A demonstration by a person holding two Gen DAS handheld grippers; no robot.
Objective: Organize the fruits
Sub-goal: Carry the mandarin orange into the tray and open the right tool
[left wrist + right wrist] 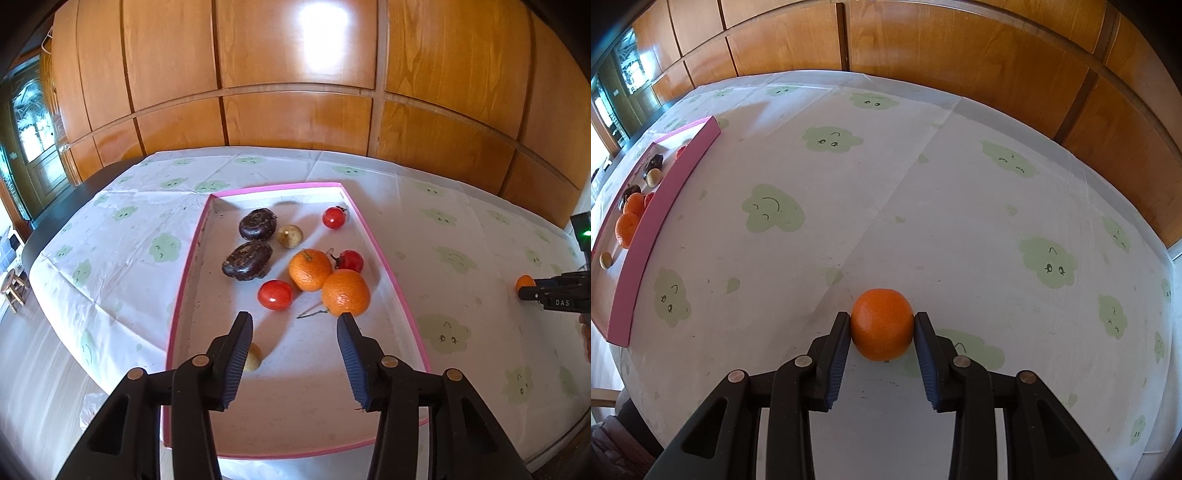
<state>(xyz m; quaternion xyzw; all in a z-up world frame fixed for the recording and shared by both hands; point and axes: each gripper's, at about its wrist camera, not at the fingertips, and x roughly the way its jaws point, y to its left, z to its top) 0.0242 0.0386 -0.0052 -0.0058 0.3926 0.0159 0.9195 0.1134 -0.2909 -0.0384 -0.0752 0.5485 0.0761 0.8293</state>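
Left tool (295,321) stands open above the pink-rimmed tray (388,266), nothing between its pads. Right tool (882,325) is closed on a mandarin (882,323), both pads pressing its sides; the fruit rests on the cloth-covered surface (923,206), well to the right of the tray. Inside the tray lie two mandarins (345,297), three red tomatoes (275,294), two dark brown fruits (247,260) and two small tan fruits (290,235). One tan fruit sits just beside the left tool's left pad.
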